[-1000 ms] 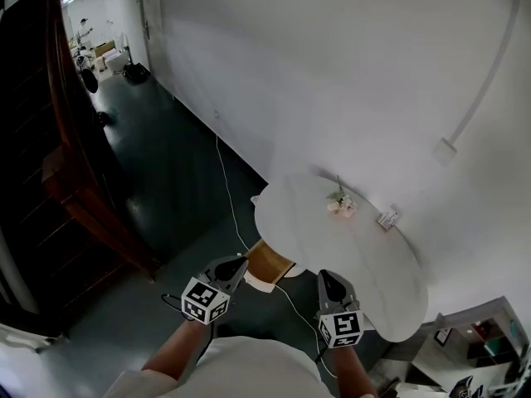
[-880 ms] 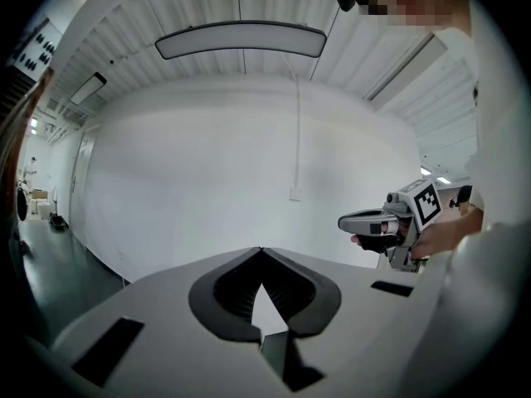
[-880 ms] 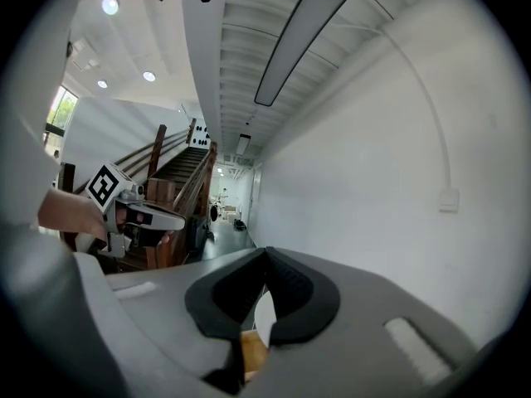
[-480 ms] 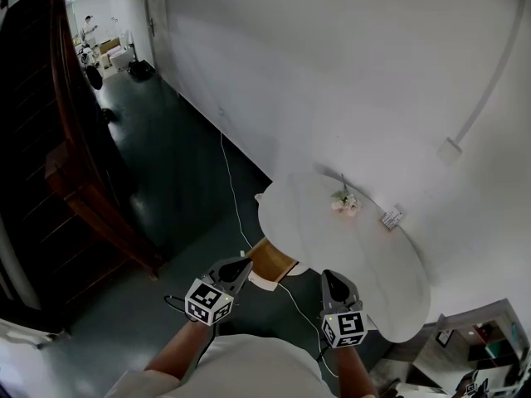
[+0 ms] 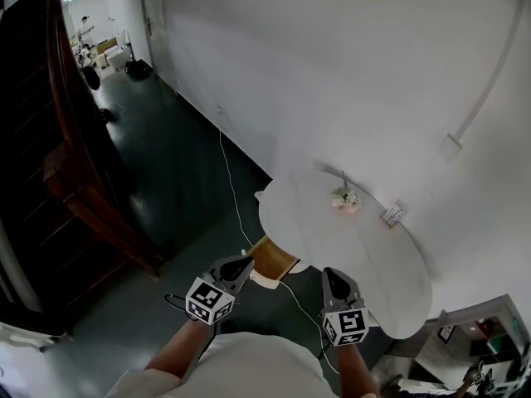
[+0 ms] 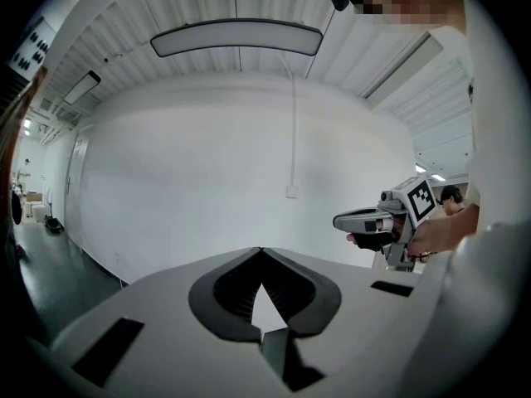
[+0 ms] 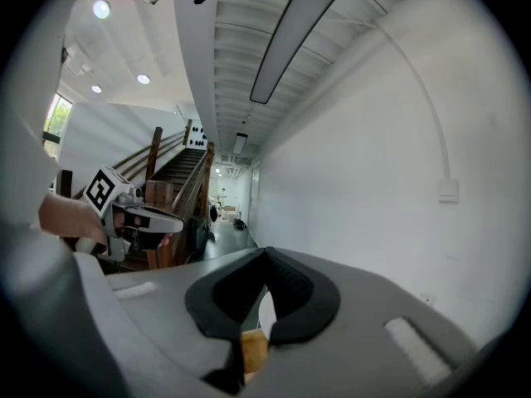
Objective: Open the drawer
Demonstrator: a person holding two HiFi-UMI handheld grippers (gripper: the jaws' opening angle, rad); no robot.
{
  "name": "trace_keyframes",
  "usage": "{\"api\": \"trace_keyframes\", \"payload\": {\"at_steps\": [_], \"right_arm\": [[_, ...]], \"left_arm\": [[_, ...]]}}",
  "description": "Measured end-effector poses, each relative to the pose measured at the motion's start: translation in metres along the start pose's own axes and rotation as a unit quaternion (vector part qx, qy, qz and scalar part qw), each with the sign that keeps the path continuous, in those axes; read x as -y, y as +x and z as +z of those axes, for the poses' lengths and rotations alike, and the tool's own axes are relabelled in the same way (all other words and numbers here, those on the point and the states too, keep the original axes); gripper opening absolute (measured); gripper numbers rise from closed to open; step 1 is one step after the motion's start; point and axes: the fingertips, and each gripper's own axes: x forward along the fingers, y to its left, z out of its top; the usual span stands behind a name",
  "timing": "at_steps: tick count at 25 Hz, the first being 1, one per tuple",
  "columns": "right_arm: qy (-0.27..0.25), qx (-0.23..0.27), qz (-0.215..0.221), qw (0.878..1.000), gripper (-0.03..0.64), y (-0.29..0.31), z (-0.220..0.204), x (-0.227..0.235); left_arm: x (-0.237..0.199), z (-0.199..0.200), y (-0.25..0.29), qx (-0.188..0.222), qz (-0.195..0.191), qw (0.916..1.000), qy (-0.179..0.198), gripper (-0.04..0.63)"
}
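Observation:
A light wooden unit with a white front piece sticks out from under the near edge of the round white table; whether it is the drawer I cannot tell. My left gripper hovers just short of it, jaws closed tip to tip on nothing. My right gripper hangs over the table's near rim, also shut and empty; a sliver of the wood shows through the gap behind its tips. Each gripper appears in the other's view, the right gripper and the left gripper.
A small flower sprig and a little card lie on the table by the white wall. A white cable runs over the dark floor. A dark wooden staircase stands at left, with a corridor beyond.

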Motion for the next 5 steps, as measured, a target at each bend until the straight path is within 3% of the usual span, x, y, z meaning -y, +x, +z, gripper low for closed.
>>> {"api": "trace_keyframes", "payload": {"at_steps": [5], "right_arm": [[-0.001, -0.005, 0.002, 1.000, 0.011, 0.0052, -0.0004, -0.0043]], "left_arm": [[-0.0060, -0.0013, -0.0007, 0.000, -0.002, 1.0000, -0.002, 0.008]]}}
